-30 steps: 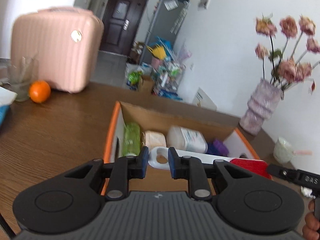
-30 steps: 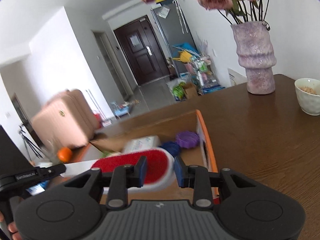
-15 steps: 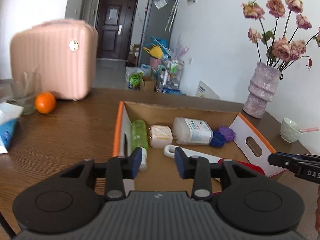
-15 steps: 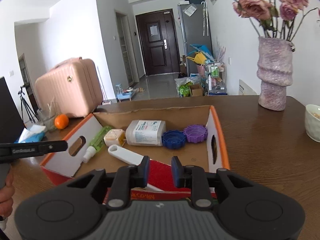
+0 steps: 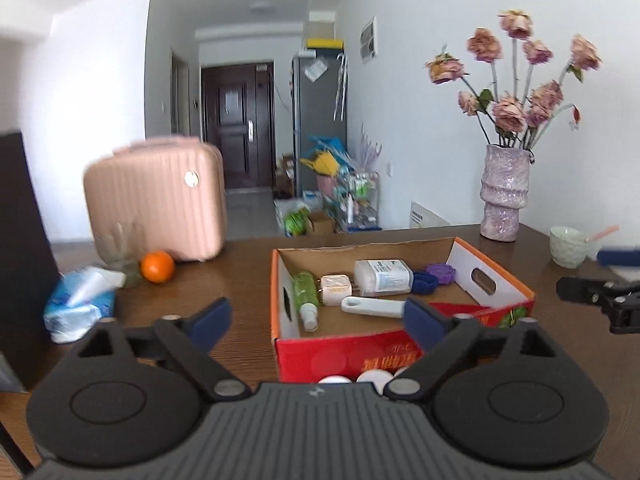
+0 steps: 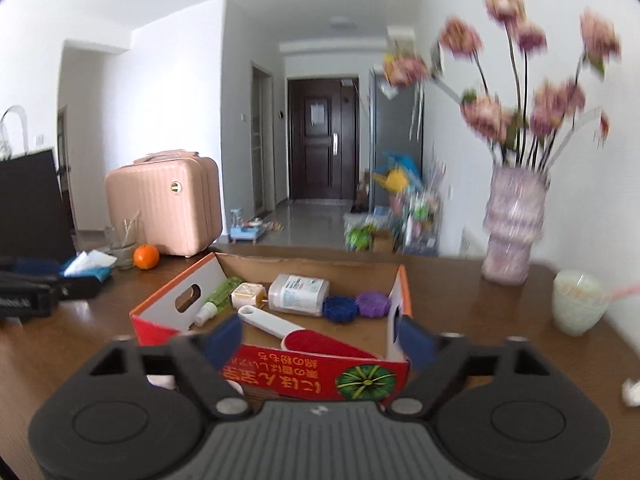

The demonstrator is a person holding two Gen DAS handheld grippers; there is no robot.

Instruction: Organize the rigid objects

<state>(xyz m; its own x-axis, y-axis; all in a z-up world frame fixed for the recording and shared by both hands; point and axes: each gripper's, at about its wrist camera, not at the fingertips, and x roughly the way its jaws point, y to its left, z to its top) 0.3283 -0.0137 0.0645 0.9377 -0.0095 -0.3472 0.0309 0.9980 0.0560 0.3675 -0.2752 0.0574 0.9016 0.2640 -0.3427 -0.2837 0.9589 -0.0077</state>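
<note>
Grippers clear of shallow red-and-orange cardboard box [image 6: 276, 376], frame centre.
Left gripper [image 5: 316, 322] and right gripper [image 6: 318, 338] gape empty; white-handled red lint brush [image 6: 304, 332] lies inside, seemingly stowed.

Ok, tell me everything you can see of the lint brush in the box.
The lint brush has a white plastic handle with a hole at its end and a red fabric-like pad. It lies flat and diagonal on the cardboard box floor near the front wall, handle end towards the green bottle. Neither hand-held gripper holds it.
</note>
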